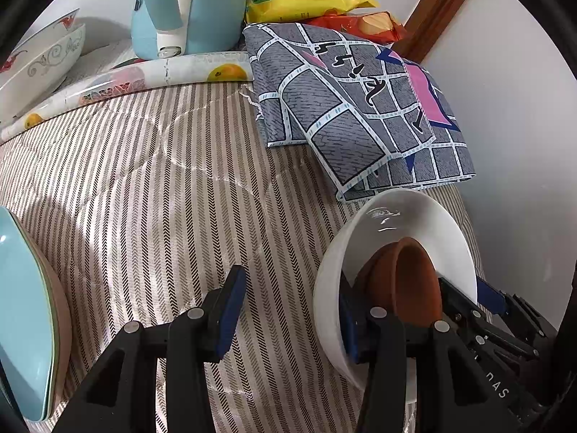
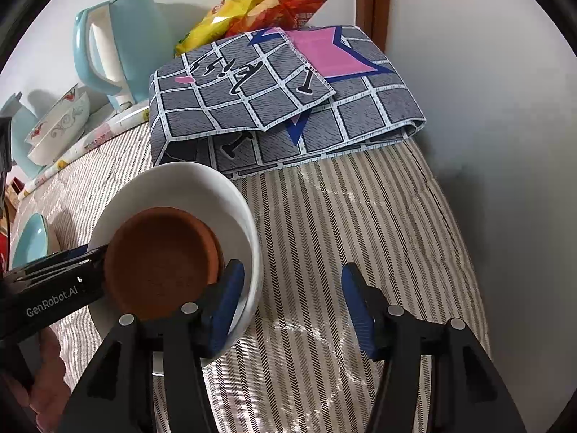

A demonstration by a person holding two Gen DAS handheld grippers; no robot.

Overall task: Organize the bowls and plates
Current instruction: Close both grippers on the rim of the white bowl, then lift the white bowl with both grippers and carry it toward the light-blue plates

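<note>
Terracotta brown, the small bowl (image 1: 404,281) sits nested in the white bowl (image 1: 396,223) on the striped table (image 1: 162,187). In your left view, your left tongs (image 1: 292,310) tilt steeply down, released, straddling the white bowl's rim without pressing it. In your right view, your right tongs (image 2: 292,299) also point down, released, one finger inside the white bowl (image 2: 202,187) beside the brown bowl (image 2: 162,259).

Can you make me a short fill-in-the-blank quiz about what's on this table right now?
1. The brown dish sits inside the ____ bowl.
2. Behind the folded cloth lie bags of ____.
3. The kettle is light ____.
4. The tablecloth has a ____ pattern.

Missing words: white; snacks; blue; striped
</note>
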